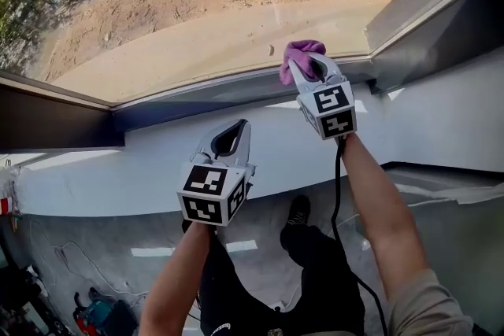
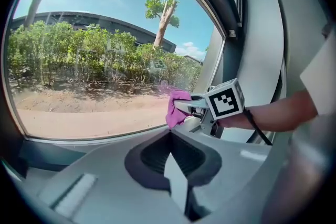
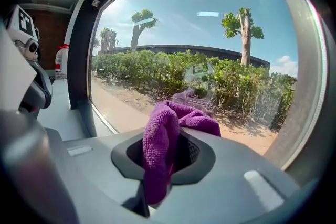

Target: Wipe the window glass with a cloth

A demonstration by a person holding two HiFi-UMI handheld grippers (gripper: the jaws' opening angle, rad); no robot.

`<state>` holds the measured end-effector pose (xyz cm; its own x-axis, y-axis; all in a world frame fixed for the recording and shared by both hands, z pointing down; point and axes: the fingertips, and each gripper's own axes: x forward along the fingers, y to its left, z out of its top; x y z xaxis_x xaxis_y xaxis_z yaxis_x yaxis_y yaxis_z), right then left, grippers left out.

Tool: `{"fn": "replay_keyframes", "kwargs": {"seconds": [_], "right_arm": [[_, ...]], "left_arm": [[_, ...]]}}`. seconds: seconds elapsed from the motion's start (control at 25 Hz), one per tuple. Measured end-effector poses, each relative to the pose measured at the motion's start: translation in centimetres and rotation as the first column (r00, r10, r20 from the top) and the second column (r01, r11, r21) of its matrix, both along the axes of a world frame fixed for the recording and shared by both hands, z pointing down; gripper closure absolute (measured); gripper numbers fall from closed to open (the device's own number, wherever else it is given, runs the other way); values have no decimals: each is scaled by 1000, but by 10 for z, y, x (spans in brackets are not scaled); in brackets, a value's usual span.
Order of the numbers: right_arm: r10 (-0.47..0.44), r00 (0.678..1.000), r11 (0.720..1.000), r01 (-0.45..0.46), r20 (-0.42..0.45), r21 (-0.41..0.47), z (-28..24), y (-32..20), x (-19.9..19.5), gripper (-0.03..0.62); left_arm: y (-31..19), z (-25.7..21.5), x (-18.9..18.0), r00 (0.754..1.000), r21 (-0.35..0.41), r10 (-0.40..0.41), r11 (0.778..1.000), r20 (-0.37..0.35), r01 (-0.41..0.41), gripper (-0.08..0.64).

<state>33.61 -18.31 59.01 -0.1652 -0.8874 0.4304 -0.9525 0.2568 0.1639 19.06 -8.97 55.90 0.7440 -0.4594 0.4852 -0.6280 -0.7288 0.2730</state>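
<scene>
Jaws of right gripper (image 1: 309,68) clamped on bunched purple microfibre cloth (image 3: 157,139), clear window glass (image 3: 210,44) just ahead; left gripper (image 1: 239,126) jaws together, empty. Wiping step, apparently; next: press, sweep.

Sill: a white ledge (image 1: 118,169) under the window glass (image 1: 197,4), sunlit in strips.
On the sill: a white bottle (image 3: 62,62) with red on it, upright at the far left end.
Floor: grey (image 1: 118,236).
On the floor: loose cables (image 1: 75,260) at lower left; the person's dark shoe (image 1: 298,210).
</scene>
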Motion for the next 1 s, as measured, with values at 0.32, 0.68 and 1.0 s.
{"fn": "replay_keyframes", "kwargs": {"seconds": [0.32,0.68,1.0], "right_arm": [[102,995,995,-102,-1,6,9,16,89,511],[246,969,969,-246,4,-2,20,34,180,511],[421,906,906,-422,-42,-28,29,48,245,512]], "left_arm": [[7,9,66,998,0,67,998,8,-67,560],[11,15,120,990,2,139,990,16,-139,560],[14,24,143,985,-8,170,985,27,-170,560]]}}
